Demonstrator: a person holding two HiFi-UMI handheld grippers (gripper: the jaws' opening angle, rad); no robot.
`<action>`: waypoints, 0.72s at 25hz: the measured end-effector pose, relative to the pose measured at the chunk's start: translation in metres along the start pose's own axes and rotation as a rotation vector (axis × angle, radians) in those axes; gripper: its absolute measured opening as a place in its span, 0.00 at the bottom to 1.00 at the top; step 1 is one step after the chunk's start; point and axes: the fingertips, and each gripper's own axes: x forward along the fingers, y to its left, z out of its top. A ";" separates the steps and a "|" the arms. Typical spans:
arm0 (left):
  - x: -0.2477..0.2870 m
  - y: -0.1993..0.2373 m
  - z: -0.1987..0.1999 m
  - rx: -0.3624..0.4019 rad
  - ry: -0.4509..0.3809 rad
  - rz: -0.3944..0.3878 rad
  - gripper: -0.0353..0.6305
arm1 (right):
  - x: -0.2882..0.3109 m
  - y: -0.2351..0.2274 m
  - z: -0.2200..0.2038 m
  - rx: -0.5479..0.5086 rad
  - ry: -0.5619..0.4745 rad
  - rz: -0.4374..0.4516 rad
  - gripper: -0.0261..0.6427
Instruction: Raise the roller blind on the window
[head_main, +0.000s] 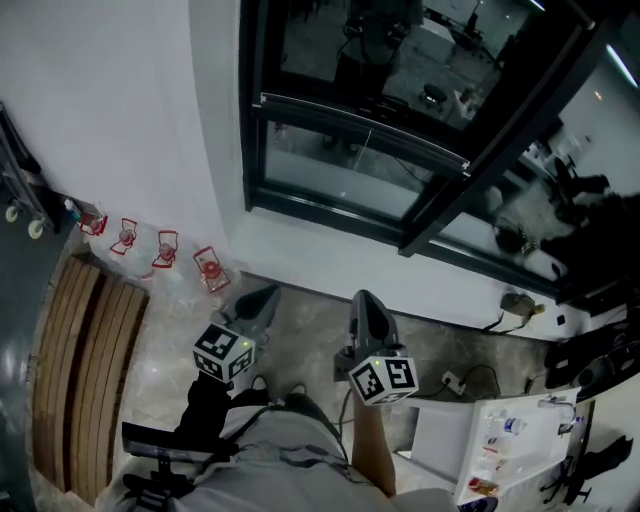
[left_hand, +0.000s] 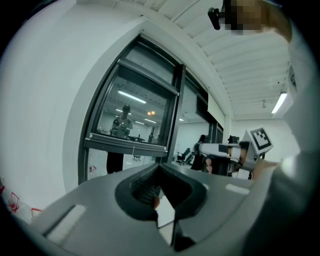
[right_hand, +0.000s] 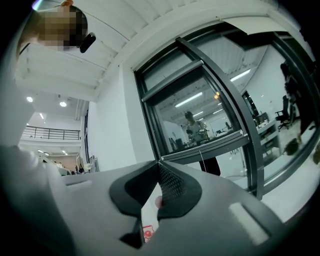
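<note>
**A:** Where is the roller blind (head_main: 365, 131) at this moment?

**B:** In the head view the dark-framed window (head_main: 330, 215) fills the upper middle of the frame. The blind's pale bottom rail (left_hand: 127, 143) runs straight across it, partway down. Above the rail the view is darker, as though seen through thin cloth. Below it a lighter strip of pane (head_main: 310, 175) is uncovered. A thin pull cord (right_hand: 201, 159) hangs from the middle of the rail.

**A:** And the two tools?

**B:** Both sit low in the head view, side by side, pointing at the window and well apart from it. The left tool (left_hand: 160, 164) has its jaws together with nothing between them. The right tool (right_hand: 157, 160) is closed too, and empty. Neither touches the cord or the rail.

**A:** So how far along is the job?

**B:** The blind is neither fully down nor fully up. That fits a blind waiting to go up, and equally one already lifted part of the way. If the whole window is meant to be clear, the rail has the upper part of the pane left to climb.
</note>
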 end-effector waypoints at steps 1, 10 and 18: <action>-0.001 0.000 0.004 0.003 -0.003 -0.002 0.05 | 0.000 0.002 0.003 -0.004 0.000 0.002 0.04; 0.016 -0.013 0.019 0.036 -0.017 -0.035 0.05 | 0.000 0.000 0.021 -0.059 -0.006 0.001 0.04; 0.026 -0.011 0.026 0.045 -0.028 -0.032 0.05 | 0.009 -0.001 0.027 -0.075 -0.017 0.016 0.04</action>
